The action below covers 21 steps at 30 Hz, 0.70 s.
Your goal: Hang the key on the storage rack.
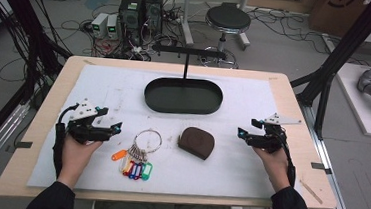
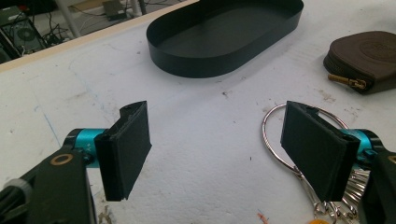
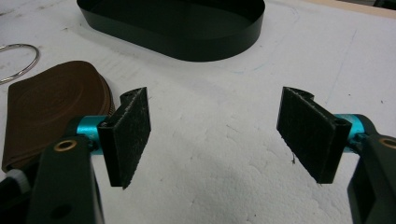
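Both grippers rest low over the white mat, nothing held: left gripper [image 1: 106,120] with jaws spread wide, near the mat's left edge; right gripper [image 1: 246,129] likewise spread, near the right edge. Key ring [image 1: 147,139] with its coloured tags [image 1: 136,169] lies just beside the left gripper, toward the mat's front edge; brown pouch [image 1: 196,142] sits mid-mat, between the ring and the right gripper. Black oval tray [image 1: 182,107] stands toward the far edge, nothing in it. Risks, as judged: the ring is thin wire lying flat, so a jaw may slide over it or skate it across the mat; a pinch on one tag may leave the bunch swinging and snagging the tray rim. In the left gripper view the ring [image 2: 273,140] passes behind the right-hand jaw, so closing now may catch it off-centre. Pouch [image 3: 51,107] is soft and domed; a shallow grip may slip off. Writing: a round embossed mark on the pouch, not legible; tags show no readable text.
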Each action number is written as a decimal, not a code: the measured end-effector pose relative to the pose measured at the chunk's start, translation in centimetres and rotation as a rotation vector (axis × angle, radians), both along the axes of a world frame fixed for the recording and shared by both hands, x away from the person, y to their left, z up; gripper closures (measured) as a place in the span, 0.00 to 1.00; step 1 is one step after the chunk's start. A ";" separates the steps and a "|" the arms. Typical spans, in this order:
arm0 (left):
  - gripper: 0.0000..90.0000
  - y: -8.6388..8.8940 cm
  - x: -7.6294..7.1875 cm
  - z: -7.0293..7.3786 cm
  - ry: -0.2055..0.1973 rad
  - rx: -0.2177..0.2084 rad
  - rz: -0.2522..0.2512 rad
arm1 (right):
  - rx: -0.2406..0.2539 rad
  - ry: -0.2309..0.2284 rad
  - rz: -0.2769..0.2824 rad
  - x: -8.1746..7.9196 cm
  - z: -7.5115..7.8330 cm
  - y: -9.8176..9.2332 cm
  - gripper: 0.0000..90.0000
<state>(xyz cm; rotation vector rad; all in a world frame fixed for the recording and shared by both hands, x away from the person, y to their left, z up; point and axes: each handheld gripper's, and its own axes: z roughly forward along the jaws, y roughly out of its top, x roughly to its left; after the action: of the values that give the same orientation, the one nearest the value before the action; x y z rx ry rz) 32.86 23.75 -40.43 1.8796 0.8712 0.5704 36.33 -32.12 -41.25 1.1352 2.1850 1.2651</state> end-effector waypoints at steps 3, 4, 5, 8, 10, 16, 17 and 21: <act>0.27 0.0 0.0 0.0 0.008 -0.016 -0.010 | 0.000 -0.003 -0.002 0.0 0.0 -0.1 0.29; 0.27 -0.1 0.0 0.0 0.017 -0.025 -0.010 | 0.001 -0.005 -0.002 0.0 0.0 -0.1 0.29; 0.27 0.0 -0.1 0.0 0.019 -0.025 -0.011 | 0.002 -0.006 -0.002 0.0 0.0 -0.1 0.29; 0.28 0.0 -0.2 0.0 0.028 -0.033 -0.016 | 0.001 -0.008 -0.002 0.0 0.0 -0.1 0.29; 0.28 0.0 -0.2 0.0 0.029 -0.037 -0.017 | 0.000 -0.009 -0.003 0.1 0.0 -0.1 0.29; 0.33 -0.2 -0.2 -0.1 0.042 -0.047 -0.032 | 0.004 -0.007 -0.007 0.2 -0.1 -0.2 0.29; 0.34 -0.4 -0.2 -0.2 0.048 -0.048 -0.039 | 0.007 -0.007 -0.006 0.2 -0.1 -0.2 0.29; 0.35 -0.8 -0.4 -0.4 0.063 -0.037 -0.044 | 0.002 -0.014 -0.011 0.1 0.0 -0.2 0.29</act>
<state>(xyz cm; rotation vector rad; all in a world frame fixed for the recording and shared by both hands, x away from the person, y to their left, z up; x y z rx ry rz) 32.46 22.94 -40.80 1.8868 0.8732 0.4668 36.47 -32.33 -41.28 1.1345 2.1648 1.2673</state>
